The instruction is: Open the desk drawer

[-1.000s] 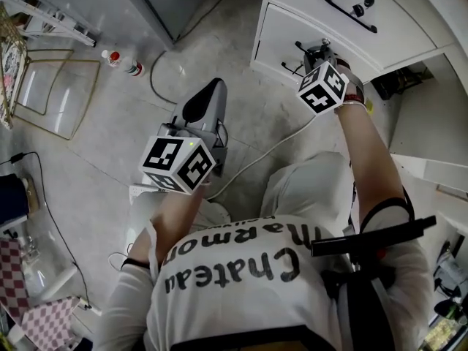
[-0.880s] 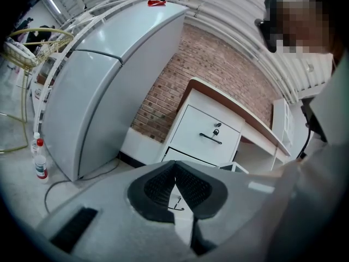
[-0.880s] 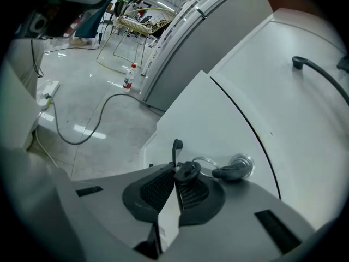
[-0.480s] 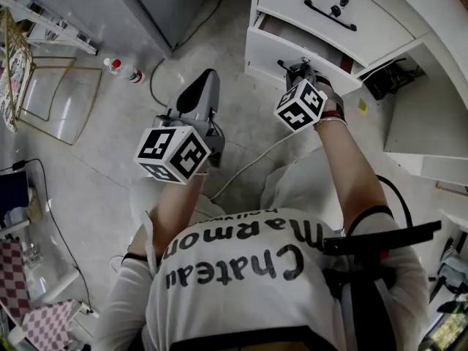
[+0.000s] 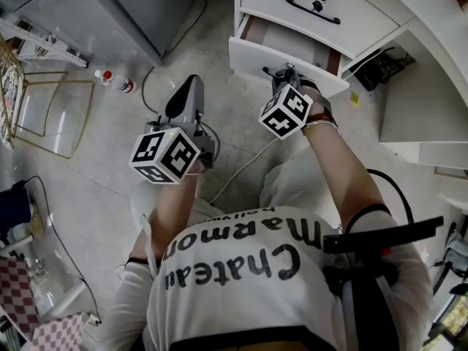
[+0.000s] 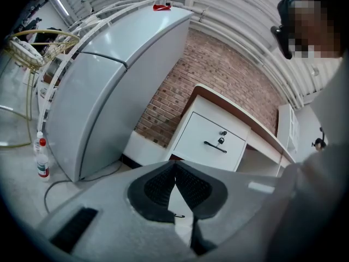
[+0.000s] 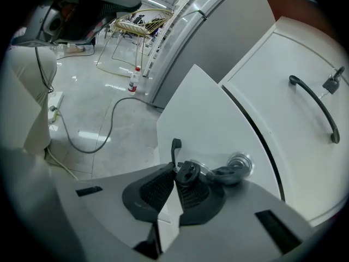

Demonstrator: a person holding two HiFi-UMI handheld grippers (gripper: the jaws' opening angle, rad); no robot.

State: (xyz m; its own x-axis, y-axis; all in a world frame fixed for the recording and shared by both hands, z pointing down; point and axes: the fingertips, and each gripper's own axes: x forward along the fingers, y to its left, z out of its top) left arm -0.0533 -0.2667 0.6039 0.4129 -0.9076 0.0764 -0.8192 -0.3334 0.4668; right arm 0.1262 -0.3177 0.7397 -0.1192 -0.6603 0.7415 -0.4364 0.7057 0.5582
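Note:
The white desk has two drawers. The lower drawer (image 5: 252,55) stands partly pulled out, its brown inside showing. My right gripper (image 5: 287,77) is shut on the lower drawer's black handle (image 7: 175,148), whose bar passes between the pads (image 7: 158,189). A key ring hangs from the lock (image 7: 239,164) beside the handle. The upper drawer (image 5: 307,9) is closed, with its own black handle (image 7: 314,107). My left gripper (image 5: 190,86) hovers over the floor left of the drawers, jaws (image 6: 175,180) shut and empty, pointing level at the desk.
A grey fridge (image 6: 103,86) stands left of the desk against a brick wall. On the floor lie a white cable (image 5: 245,168) and a plastic bottle (image 5: 107,77). A wire rack (image 5: 44,104) stands far left. The person's knees sit just below the grippers.
The lower drawer has slid out toward the person, drawn by my right gripper on its handle. The left gripper has stayed about where it was.

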